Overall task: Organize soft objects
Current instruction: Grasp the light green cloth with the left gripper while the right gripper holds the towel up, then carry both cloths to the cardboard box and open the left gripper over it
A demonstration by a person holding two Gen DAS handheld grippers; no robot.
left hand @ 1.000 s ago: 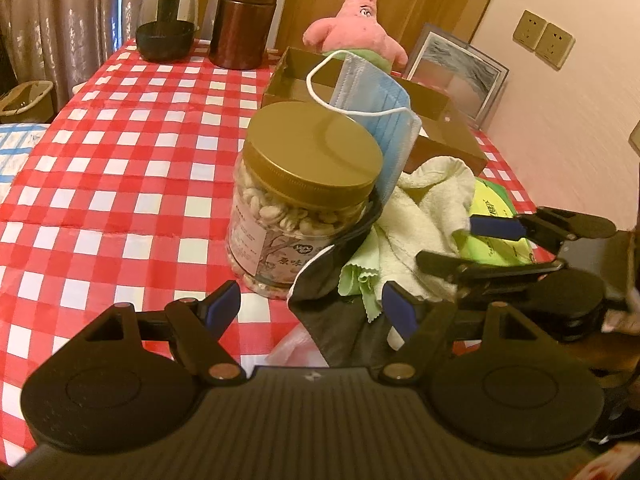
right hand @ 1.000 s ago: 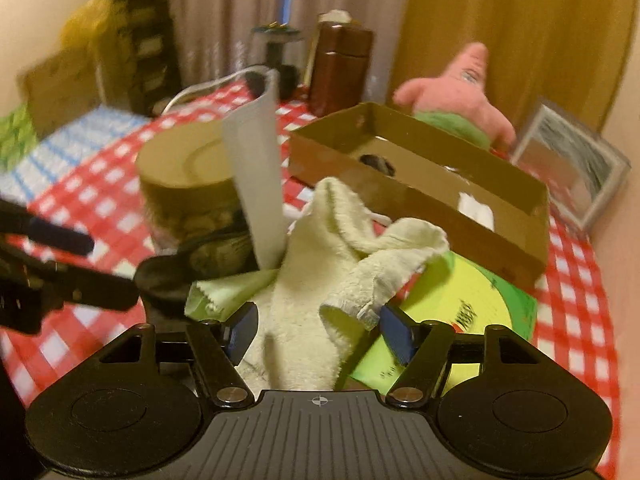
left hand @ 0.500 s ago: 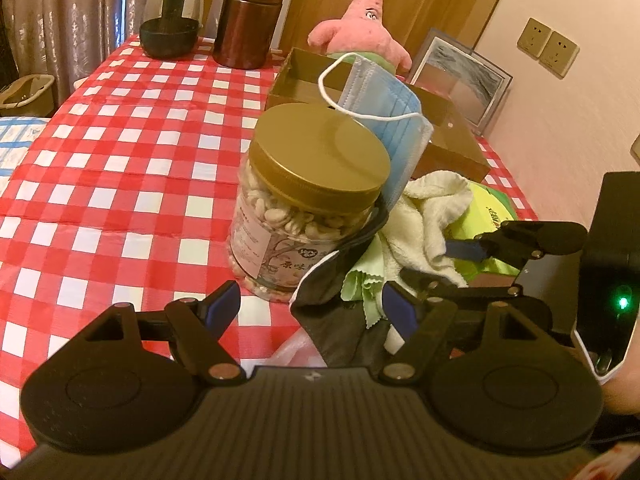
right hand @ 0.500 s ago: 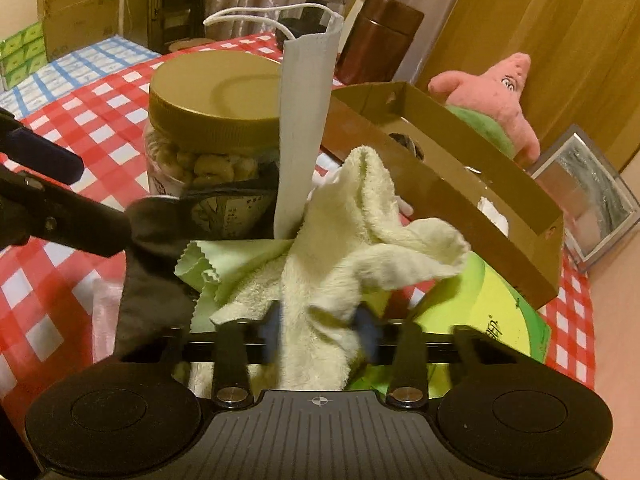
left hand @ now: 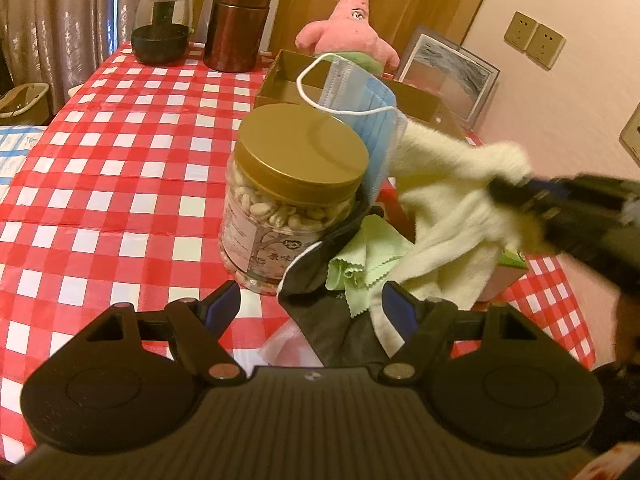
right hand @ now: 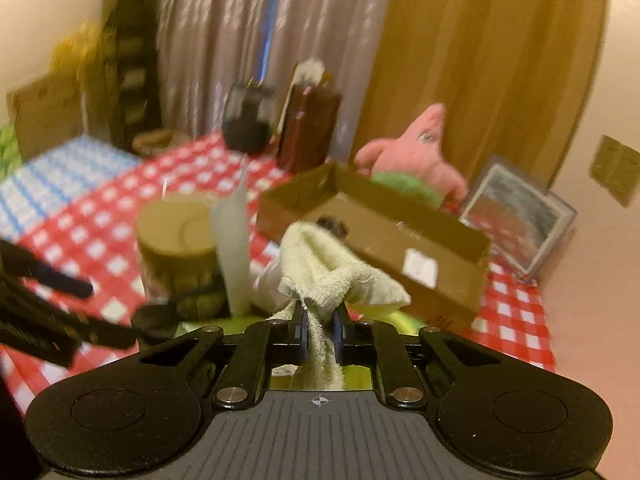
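From your left wrist view, your left hand-held gripper has its blue-padded fingers spread apart with nothing between them. Just past them lies a pile of soft things on the desk, which wears a glossy red-and-white checked cloth: a limp black mask, a thin green cloth with a zigzag edge, and a fluffy cream towel. The towel is stretched up and to the right, its corner pinched by your right hand-held gripper, which shows blurred. Beside the pile stands a round clear plastic jar of pale nuts with a smooth gold lid; a pleated blue mask leans against it. Behind are an open cardboard box and a pink plush star.

From your right wrist view, your right hand-held gripper is closing, its jaws clamped on a bunched fold of the towel, whose nubby terry rises just ahead of the fingers. The box lies just beyond it, the plush star behind.
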